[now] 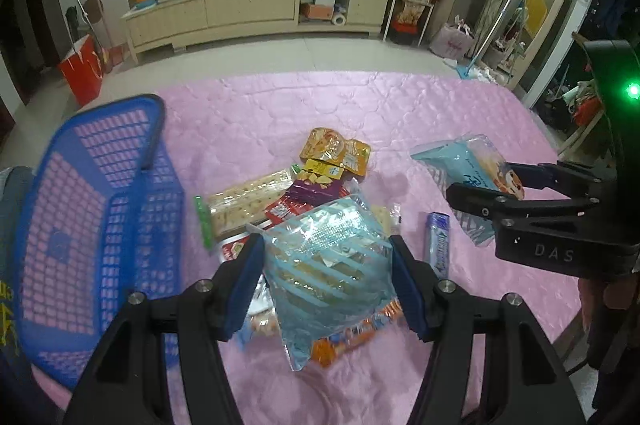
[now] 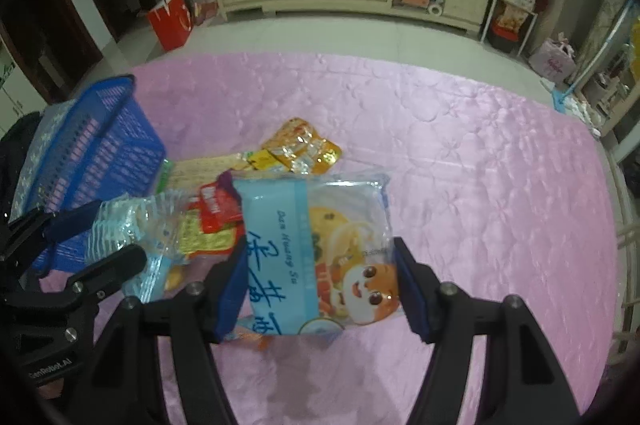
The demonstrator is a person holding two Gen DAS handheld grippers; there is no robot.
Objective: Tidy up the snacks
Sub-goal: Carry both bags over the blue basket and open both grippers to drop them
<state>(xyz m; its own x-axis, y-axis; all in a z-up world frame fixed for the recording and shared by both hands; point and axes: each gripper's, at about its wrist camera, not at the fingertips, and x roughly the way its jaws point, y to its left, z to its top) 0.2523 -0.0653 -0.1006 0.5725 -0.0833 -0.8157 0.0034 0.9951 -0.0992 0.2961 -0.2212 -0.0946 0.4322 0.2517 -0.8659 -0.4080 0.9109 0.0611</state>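
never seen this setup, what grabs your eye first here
Each gripper holds a pale blue snack bag over the pink tablecloth: the left gripper a striped bag, the right gripper a cartoon-printed bag. A blue basket stands at the left, beside a heap of snack packets.

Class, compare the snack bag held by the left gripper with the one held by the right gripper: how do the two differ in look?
The striped bag in the left gripper is see-through with pale blue diagonal stripes; the cartoon bag in the right gripper has a solid blue panel with writing. The cartoon bag shows a cartoon face and cookie picture; the striped bag shows its contents instead. Both are light blue plastic, each clamped between blue pads above the pink cloth.
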